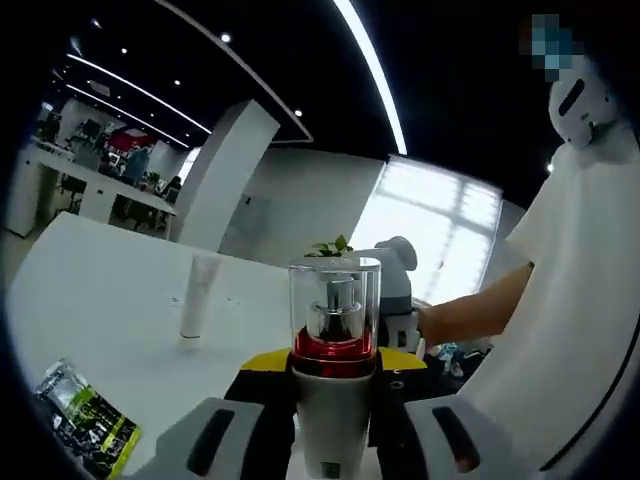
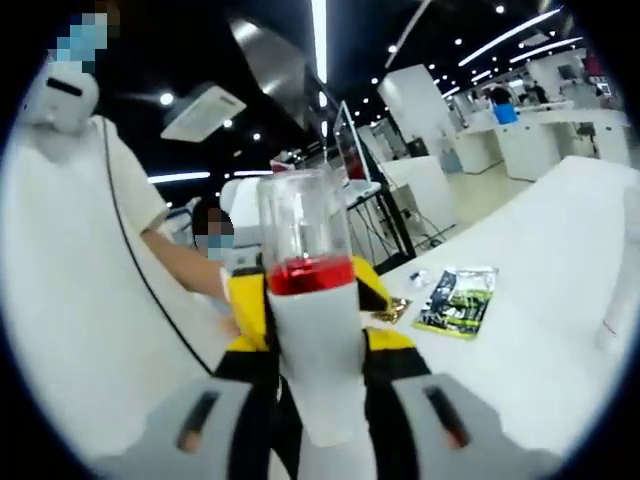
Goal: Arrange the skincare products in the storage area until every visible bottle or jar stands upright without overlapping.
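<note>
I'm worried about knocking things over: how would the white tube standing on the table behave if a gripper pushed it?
The white tube is tall and narrow and stands on one small end, so a push up high would likely tip it. It looks like thin plastic, so probably light. On its side on the smooth table, it may roll.

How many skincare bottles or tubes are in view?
2. A white bottle with red collar and clear cap between the jaws; a white tube upright on the white table. Others may be hidden.
</note>
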{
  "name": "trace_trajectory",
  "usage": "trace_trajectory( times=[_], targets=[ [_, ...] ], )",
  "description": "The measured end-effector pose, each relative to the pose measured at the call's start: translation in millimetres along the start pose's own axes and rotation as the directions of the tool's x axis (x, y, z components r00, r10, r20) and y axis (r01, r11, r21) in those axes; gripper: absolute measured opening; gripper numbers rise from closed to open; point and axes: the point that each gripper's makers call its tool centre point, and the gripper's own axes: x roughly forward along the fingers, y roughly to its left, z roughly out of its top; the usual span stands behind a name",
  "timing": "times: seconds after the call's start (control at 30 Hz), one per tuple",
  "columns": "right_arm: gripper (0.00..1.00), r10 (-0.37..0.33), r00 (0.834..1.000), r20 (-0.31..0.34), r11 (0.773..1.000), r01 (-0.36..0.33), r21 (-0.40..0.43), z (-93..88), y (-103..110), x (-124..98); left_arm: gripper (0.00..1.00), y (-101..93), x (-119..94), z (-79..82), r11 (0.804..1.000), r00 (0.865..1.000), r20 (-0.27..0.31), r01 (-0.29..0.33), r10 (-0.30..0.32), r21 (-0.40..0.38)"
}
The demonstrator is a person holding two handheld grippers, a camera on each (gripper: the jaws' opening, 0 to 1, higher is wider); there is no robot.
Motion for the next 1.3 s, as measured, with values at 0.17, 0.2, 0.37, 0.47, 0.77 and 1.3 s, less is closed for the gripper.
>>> trace_trajectory(
  times=[0.17, 0.2, 0.37, 0.47, 0.77, 1.3],
  targets=[
    [0.3, -0.039, 0.999, -0.022, 0.999, 0.038, -0.021, -8.3, -3.3, 2.6, 0.27, 4.1, 0.3, -9.0, 1.0, 1.0, -0.017, -0.011, 0.011, 0.013],
    [0.3, -0.052, 0.998, -0.028, 0.999, 0.052, -0.011, -12.0, -6.0, 2.7, 0.27, 6.0, 0.8, -11.8, 1.0, 1.0, -0.023, -0.015, 0.015, 0.013],
    [0.37, -0.084, 0.995, -0.05, 0.996, 0.085, 0.004, -22.1, -7.5, 2.2, 0.27, 14.8, 0.7, -22.3, 0.998, 0.998, -0.041, -0.048, 0.049, 0.029],
    [0.37, -0.123, 0.991, -0.057, 0.992, 0.125, 0.028, -28.8, -14.4, -2.5, 0.27, 19.9, 1.1, -28.5, 0.997, 0.996, -0.058, -0.065, 0.067, 0.041],
    [0.4, -0.187, 0.978, -0.092, 0.982, 0.19, 0.017, -43.7, -19.1, -8.8, 0.27, 25.9, 6.5, -46.7, 0.994, 0.989, -0.127, -0.062, 0.073, 0.092],
    [0.44, -0.211, 0.955, -0.209, 0.976, 0.195, -0.094, -64.9, -7.6, -13.7, 0.27, 26.4, 10.3, -66.8, 0.972, 0.986, -0.146, -0.042, 0.078, 0.233]
  ],
)
